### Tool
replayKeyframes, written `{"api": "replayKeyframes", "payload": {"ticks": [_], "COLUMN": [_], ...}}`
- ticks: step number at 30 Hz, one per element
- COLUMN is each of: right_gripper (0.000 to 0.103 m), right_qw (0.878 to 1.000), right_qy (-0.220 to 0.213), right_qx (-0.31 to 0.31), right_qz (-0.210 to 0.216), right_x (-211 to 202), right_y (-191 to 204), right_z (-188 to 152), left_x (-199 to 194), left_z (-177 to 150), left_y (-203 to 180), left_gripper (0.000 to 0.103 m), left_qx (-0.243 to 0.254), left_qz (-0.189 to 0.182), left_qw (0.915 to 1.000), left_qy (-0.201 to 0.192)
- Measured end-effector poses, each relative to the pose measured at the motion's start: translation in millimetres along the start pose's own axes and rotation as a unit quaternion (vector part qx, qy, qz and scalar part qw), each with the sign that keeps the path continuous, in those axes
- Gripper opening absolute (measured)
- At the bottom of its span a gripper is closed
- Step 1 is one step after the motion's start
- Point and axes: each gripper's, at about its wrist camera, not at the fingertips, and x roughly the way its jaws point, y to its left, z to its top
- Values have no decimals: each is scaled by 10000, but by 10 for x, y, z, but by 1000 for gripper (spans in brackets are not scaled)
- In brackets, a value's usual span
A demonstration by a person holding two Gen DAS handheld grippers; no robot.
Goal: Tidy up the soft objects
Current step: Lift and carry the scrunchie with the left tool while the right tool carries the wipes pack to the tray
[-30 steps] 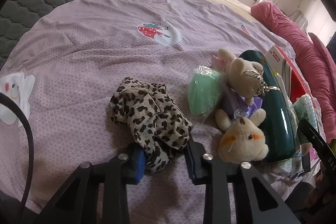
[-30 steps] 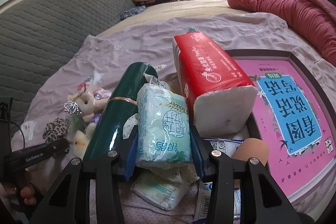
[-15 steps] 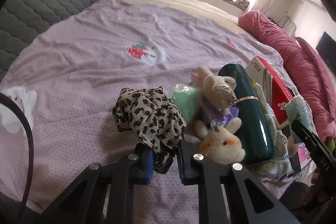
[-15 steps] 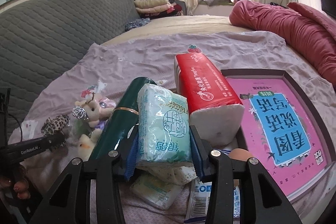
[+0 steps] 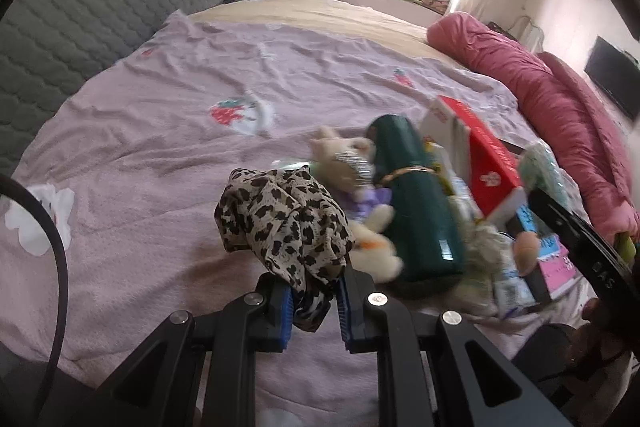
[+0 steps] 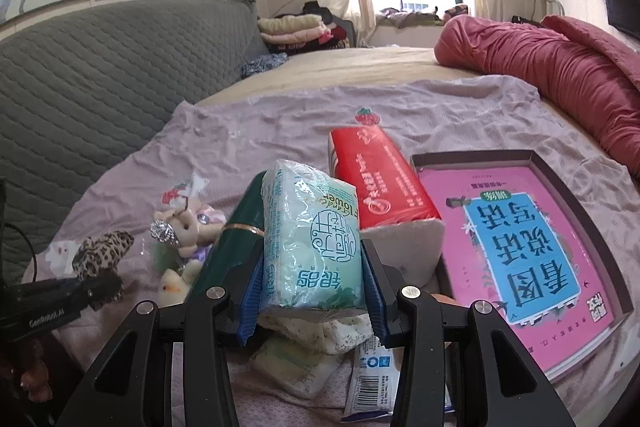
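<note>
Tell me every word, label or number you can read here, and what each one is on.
"GenRobot.AI": on the side of the left gripper, seen from the right wrist.
"flower", upside down: on the pale green tissue pack in the right gripper; its other characters are Chinese.
Large Chinese characters, upside down: on the pink book in the tray.
White print on the red tissue pack: too small to read.
Barcode digits on the flat packet: too blurred.

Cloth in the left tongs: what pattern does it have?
Leopard print, tan with dark spots, on the cloth; clearest in the left wrist view.
</note>
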Motion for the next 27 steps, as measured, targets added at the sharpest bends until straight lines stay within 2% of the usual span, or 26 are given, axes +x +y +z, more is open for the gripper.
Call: {"api": "replayKeyframes", "payload": {"ticks": [6, 13, 21, 27], "right_gripper": [45, 45, 45, 45], "right_qw": [9997, 9983, 9939, 9869], "right_qy": [-215, -368, -614, -794], "right_qx": [136, 440, 715, 811], "right_qz": [3, -107, -568, -1145], "right_x": [-145, -284, -419, -524], "right_y": [-99, -365, -730, -1082], "right_z": [46, 76, 110, 111], "left_x": [-155, -145, -100, -39], "left_z": [80, 156, 184, 180], "left_y": [-438, -839, -1342, -1729], "left_gripper": [18, 18, 18, 18], "left_qx": [318, 376, 809, 1058], "left_qz": [-154, -404, -586, -829], "left_qw": [9993, 9985, 9950, 9909], "left_qy": [-149, -41, 39, 116]}}
